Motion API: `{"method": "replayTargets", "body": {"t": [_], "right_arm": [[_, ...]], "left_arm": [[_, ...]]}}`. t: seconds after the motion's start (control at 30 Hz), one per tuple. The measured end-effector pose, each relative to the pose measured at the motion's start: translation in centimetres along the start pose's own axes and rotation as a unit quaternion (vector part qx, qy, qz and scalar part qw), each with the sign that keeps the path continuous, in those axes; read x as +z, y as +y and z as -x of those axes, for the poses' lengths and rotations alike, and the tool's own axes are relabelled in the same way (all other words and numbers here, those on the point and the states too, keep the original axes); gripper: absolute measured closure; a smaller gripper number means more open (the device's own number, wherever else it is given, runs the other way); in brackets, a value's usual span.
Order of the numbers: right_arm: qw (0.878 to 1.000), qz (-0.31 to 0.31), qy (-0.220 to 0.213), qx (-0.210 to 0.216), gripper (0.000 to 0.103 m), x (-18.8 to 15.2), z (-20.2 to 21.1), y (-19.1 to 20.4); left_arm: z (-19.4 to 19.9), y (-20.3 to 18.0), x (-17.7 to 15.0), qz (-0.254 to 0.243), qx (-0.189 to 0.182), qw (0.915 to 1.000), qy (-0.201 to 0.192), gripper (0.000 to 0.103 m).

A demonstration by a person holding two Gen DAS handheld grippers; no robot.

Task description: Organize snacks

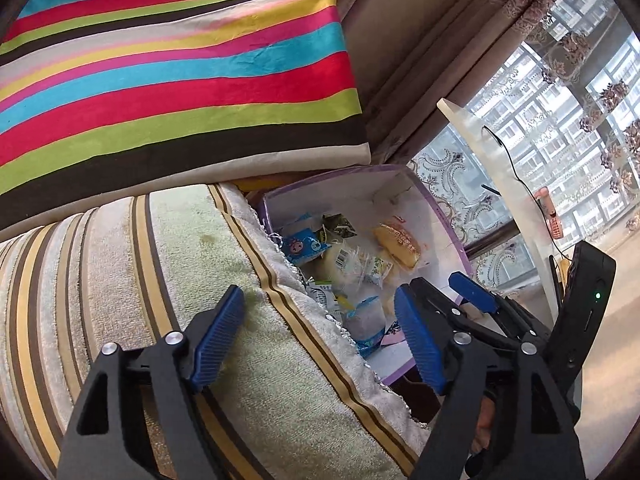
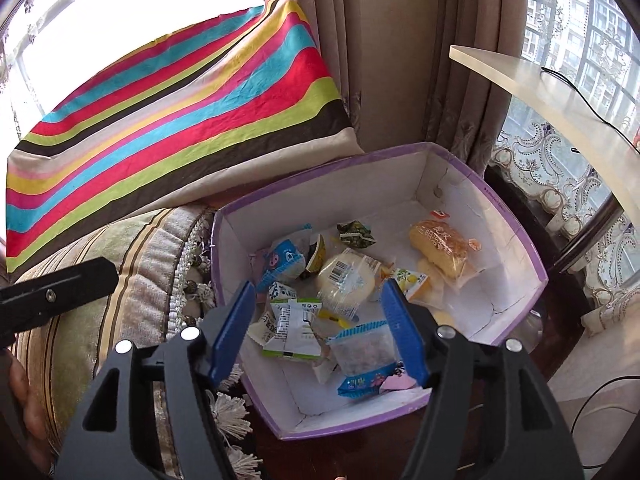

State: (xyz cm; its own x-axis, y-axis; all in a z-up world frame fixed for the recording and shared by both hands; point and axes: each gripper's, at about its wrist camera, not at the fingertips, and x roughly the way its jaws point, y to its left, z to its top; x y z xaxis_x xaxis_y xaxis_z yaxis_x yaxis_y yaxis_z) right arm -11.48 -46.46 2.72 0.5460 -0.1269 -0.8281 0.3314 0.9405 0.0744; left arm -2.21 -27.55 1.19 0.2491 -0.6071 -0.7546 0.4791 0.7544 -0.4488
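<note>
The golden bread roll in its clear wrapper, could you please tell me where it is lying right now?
In the right wrist view the bread roll lies inside the purple-edged box, toward its far right corner, right of the round white bun.

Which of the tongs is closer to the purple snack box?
The right tongs hang open directly over the purple snack box. The left tongs hang open over the striped sofa arm beside it.

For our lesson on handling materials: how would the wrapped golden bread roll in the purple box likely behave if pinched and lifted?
The bread roll looks soft and puffy, so it would probably squash under firm fingers. Its clear wrapper looks glossy, so it may slip. It seems light for its size and unlikely to roll far.
</note>
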Motion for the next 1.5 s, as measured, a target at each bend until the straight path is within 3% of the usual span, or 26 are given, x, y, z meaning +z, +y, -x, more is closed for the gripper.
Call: {"method": "replayTargets", "body": {"t": [0.07, 0.23, 0.4, 0.6, 0.8, 1.5], "right_arm": [[1.0, -0.006, 0.0, -0.007, 0.036, 0.1, -0.1, -0.5], [1.0, -0.017, 0.004, -0.018, 0.032, -0.1, -0.8, -1.6], [0.999, -0.024, 0.015, -0.028, 0.032, -0.5, -1.7, -2.5], [0.999, -0.033, 0.026, -0.032, 0.032, -0.7, -2.6, -3.2], [0.999, -0.034, 0.028, -0.027, 0.032, -0.8, -2.6, -3.2], [0.999, -0.034, 0.029, -0.025, 0.03, -0.8, -2.6, -3.4]], "left_arm": [[-0.3, -0.7, 0.2, -0.022, 0.0, 0.9997, 0.009, 0.018], [-2.4, -2.1, 0.9, -0.062, 0.025, 0.9974, 0.029, 0.013], [-4.2, -2.3, 1.7, -0.061, 0.053, 0.9956, 0.048, 0.012], [-5.5, -3.6, 1.5, -0.1, 0.101, 0.9876, 0.067, 0.012], [-5.4, -3.1, 1.6, -0.088, 0.088, 0.9899, 0.067, 0.012], [-5.7, -3.5, 1.3, -0.102, 0.098, 0.9876, 0.068, 0.012]]}}
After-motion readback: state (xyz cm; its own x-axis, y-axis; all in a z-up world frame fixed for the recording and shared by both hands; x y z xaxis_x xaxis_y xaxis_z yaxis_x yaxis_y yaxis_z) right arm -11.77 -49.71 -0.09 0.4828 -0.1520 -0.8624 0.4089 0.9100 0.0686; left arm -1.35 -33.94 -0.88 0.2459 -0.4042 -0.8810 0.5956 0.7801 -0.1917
